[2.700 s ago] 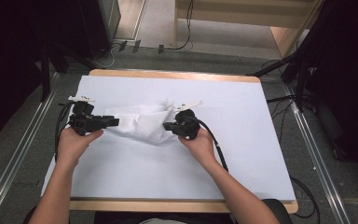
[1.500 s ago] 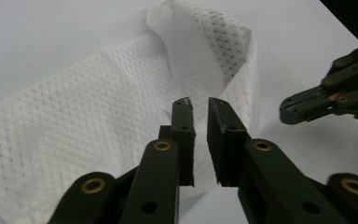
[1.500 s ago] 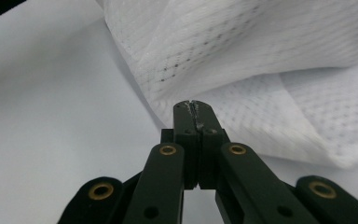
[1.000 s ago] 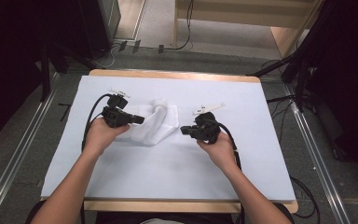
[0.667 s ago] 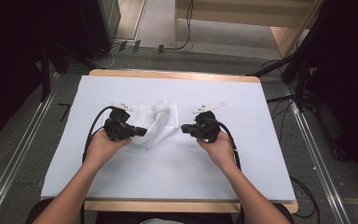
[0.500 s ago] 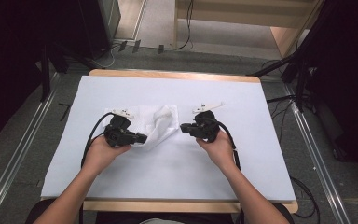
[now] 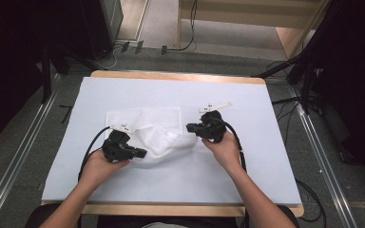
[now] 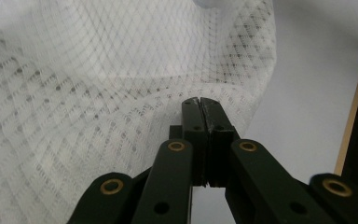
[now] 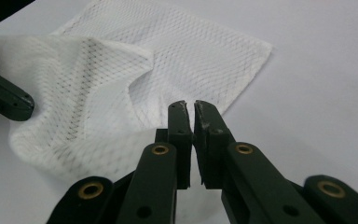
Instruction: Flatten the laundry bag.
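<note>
While both tools sit near the person, the left tool (image 7: 140,153) pinches the white mesh cloth (image 7: 159,133), and the right tool (image 7: 190,127) is nearly closed, a slit between its jaws. The cloth lies half-folded, bunched mid-worktop (image 7: 266,166).

Light: even, bright on the white bench (image 7: 266,156); surroundings dark.
Shadows: soft, faint beside the fingers (image 9: 186,126).
Focus: finger bases blurred; cloth (image 8: 98,93) weave sharp.
</note>
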`<state>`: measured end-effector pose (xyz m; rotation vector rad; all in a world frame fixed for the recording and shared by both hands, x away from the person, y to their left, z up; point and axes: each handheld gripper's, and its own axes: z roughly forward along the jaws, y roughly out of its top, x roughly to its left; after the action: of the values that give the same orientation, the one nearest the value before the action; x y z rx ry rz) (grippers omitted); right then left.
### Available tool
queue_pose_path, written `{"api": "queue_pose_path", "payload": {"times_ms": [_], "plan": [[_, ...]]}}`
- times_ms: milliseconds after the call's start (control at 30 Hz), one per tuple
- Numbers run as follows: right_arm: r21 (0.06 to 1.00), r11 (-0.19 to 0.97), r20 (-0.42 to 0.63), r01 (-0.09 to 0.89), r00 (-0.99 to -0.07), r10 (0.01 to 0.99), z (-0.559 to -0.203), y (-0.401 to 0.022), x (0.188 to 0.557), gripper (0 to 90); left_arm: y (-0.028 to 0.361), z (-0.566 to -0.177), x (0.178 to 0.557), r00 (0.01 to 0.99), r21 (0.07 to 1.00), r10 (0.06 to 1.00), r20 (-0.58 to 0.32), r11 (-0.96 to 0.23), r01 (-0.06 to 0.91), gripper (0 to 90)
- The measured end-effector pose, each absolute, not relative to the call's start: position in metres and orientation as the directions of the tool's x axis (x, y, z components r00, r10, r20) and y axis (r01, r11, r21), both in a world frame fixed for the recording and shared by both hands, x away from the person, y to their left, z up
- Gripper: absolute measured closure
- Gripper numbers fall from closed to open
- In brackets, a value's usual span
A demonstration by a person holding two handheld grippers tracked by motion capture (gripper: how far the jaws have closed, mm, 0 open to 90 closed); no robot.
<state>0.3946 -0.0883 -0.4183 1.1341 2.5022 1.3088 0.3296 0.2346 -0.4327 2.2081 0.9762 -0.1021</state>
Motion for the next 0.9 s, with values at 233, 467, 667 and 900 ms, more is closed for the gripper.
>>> {"api": "queue_pose_path", "payload": {"times_ms": [233, 467, 667, 900], "plan": [[0.74, 0.367, 0.236, 0.564, -0.728, 0.644, -0.424, -0.085, 0.401, 85.8, 0.25, -0.426, 0.328, 0.678, 0.598, 0.644, -0.353, -0.402, 0.694, 90.0], [0.717, 0.368, 0.265, 0.592, -0.719, 0.642, -0.431, -0.08, 0.409, 85.7, 0.265, -0.411, 0.336, 0.647, 0.627, 0.686, -0.334, -0.351, 0.696, 89.4], [0.686, 0.412, 0.266, 0.6, -0.734, 0.625, -0.433, -0.078, 0.401, 90.0, 0.273, -0.407, 0.354, 0.614, 0.613, 0.714, -0.336, -0.328, 0.718, 90.0], [0.656, 0.454, 0.259, 0.603, -0.745, 0.615, -0.441, -0.081, 0.386, 90.0, 0.274, -0.405, 0.37, 0.597, 0.599, 0.726, -0.342, -0.321, 0.733, 89.3]]}}
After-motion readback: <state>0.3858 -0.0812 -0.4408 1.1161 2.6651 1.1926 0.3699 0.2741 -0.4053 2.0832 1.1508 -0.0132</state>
